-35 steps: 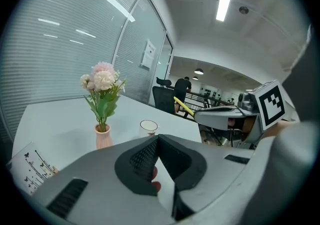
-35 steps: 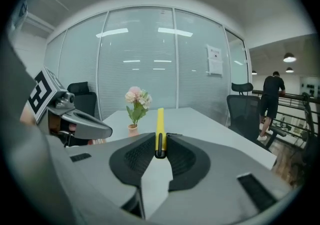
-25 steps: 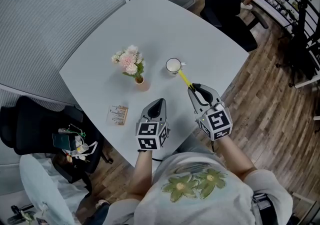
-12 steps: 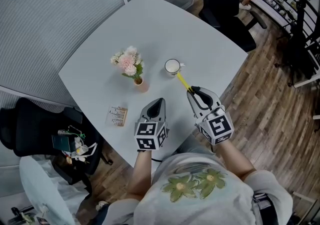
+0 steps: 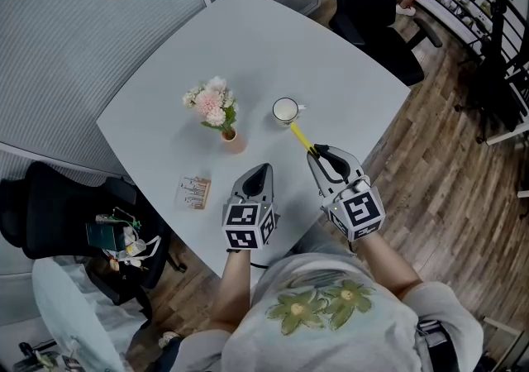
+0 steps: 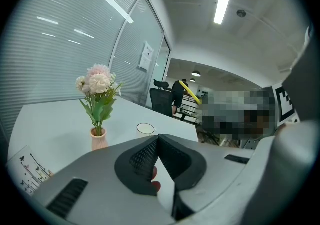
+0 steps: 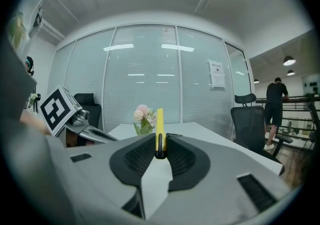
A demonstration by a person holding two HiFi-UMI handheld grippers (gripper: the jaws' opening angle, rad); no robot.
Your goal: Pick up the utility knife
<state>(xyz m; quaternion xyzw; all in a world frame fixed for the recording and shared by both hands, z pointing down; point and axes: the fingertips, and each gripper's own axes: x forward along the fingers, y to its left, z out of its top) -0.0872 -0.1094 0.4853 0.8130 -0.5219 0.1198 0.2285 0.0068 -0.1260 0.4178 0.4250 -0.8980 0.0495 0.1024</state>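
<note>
A slim yellow utility knife point(image 5: 302, 136) sticks out from my right gripper point(image 5: 318, 150), which is shut on its near end and holds it above the white table point(image 5: 248, 40). In the right gripper view the knife point(image 7: 159, 129) stands upright between the two dark pads, pinched at its base. In the left gripper view the same knife point(image 6: 191, 92) shows as a yellow bar in the air. My left gripper point(image 5: 263, 169) hovers over the table's near edge, left of the right one, with its pads point(image 6: 150, 156) together and nothing between them.
A white cup point(image 5: 286, 109) stands just beyond the knife's tip. A small vase of pink flowers point(image 5: 216, 110) is to its left, and a printed card point(image 5: 195, 191) lies near the table's left edge. Office chairs point(image 5: 372, 7) stand beyond the table. A person point(image 7: 275, 106) stands far off.
The right gripper with the knife has drifted slightly left and away from me. The left gripper has kept still.
</note>
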